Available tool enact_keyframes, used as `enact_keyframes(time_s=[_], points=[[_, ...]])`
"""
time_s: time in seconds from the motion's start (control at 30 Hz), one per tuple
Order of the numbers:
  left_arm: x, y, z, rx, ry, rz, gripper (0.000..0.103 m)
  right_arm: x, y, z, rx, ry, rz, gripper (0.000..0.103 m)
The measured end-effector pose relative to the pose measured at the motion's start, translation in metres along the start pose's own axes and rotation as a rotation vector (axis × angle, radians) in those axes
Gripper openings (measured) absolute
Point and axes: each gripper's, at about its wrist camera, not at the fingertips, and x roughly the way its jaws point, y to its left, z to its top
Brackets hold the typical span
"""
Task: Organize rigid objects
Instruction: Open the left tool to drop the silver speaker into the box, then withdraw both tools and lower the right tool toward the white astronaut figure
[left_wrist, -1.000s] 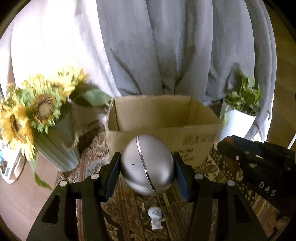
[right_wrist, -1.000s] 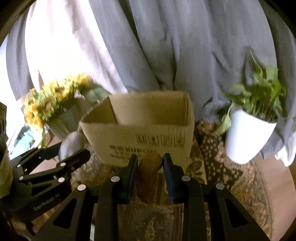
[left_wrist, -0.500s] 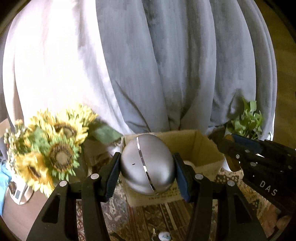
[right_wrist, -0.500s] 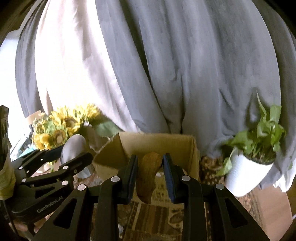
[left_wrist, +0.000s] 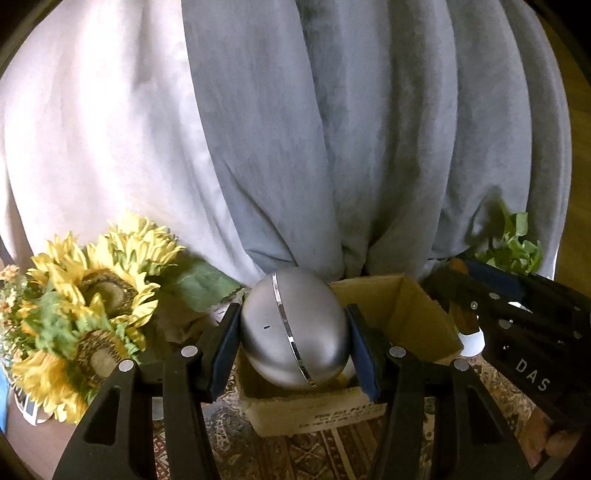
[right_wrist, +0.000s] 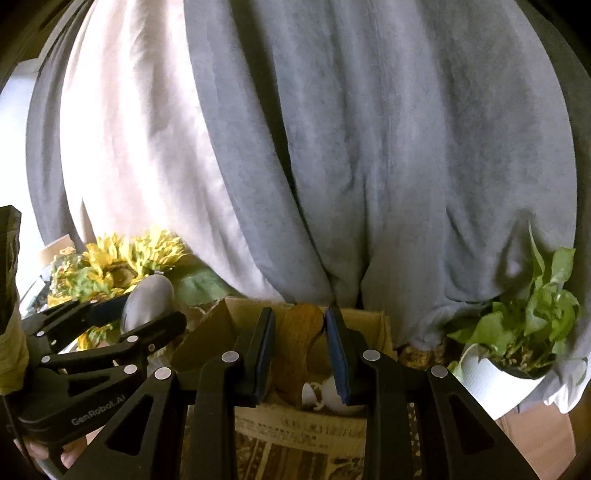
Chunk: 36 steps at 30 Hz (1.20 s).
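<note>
We record a grey and white curtain (left_wrist: 332, 147) hanging across the whole background, and take it as our landmark. Below its left portion we find a bunch of yellow sunflowers (left_wrist: 88, 306) with one large green leaf (left_wrist: 199, 280) reaching toward the curtain's gathered middle. Below its right edge we note a leafy green plant (right_wrist: 532, 314) in a white pot (right_wrist: 491, 380). Beneath the curtain's hem we observe a patterned brown rug (left_wrist: 332, 454) covering the floor. The pot stands at the rug's right side.
</note>
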Motion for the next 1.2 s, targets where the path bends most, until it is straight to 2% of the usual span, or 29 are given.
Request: enact_keyframes(time_s=[0.23,0.57,0.63,0.67,0.73,0.87,0.93,1.13,1.2], points=[[0.034,-0.001,0.008,0.002,0.108,-0.008,0.054,0.033,-0.006,0.003,-0.006,0.06,-0.02,0.029],[0.084,-0.003,0.002,-0.014,0.299,-0.05,0.056,0.075,-0.026,-0.01,0.057,0.196,-0.004,0.03],[0.086,-0.003,0.0,-0.024,0.3,-0.037,0.067,0.081,-0.028,-0.013,0.062,0.217,-0.004,0.033],[0.085,-0.002,-0.001,-0.027,0.293,-0.026,0.069,0.084,-0.029,-0.014,0.063,0.234,-0.003,0.036],[0.081,-0.002,-0.001,-0.024,0.274,-0.008,0.07,0.086,-0.03,-0.016,0.064,0.244,-0.024,0.061],[0.069,-0.002,-0.001,-0.013,0.233,0.038,0.074,0.079,-0.03,-0.016,0.048,0.217,-0.068,0.064],[0.058,0.001,-0.002,-0.021,0.207,0.062,0.081,0.073,-0.029,-0.014,0.041,0.205,-0.086,0.07],[0.022,0.005,-0.01,-0.019,0.138,0.108,0.086,0.046,-0.019,-0.01,0.01,0.143,-0.113,0.081],[0.012,0.007,-0.013,-0.022,0.123,0.128,0.087,0.036,-0.014,-0.011,0.002,0.13,-0.112,0.081]])
